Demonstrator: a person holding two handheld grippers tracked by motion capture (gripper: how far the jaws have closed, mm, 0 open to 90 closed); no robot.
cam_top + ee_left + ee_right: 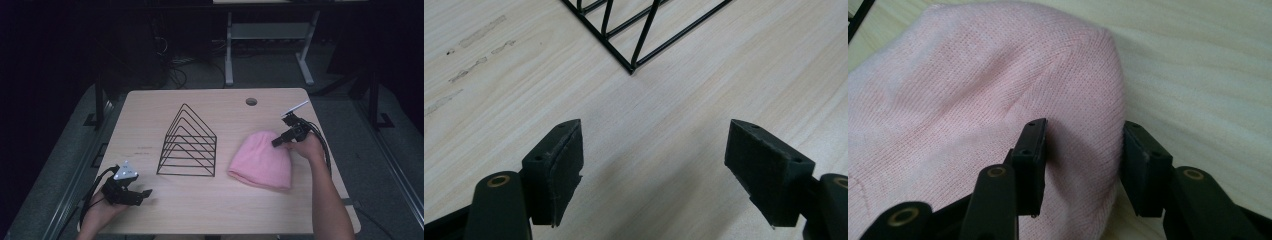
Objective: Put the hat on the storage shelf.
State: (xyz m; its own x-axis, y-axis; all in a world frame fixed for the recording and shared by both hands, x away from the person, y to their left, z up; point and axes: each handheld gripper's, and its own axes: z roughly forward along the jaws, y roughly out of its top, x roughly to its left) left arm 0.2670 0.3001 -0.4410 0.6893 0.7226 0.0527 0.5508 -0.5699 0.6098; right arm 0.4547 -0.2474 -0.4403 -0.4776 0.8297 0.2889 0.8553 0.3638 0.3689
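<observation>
— Hat (261,160) first: where is it?
— Pink and soft, lying flat on the table (210,210), just beside the black wire rack (188,142).
— What is the right gripper (1083,150) doing?
— Its jaws sit around the hat's rounded edge, not squeezed tight yet. I think the grab is starting. Next comes a pinch, then a lift.
— And the left gripper (654,165)?
— Wide apart, holding nothing, low over bare table near the rack's corner.

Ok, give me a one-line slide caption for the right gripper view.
Right gripper straddling the crown edge of the pink knit beanie on the light wood table, fingers not yet closed.
</observation>
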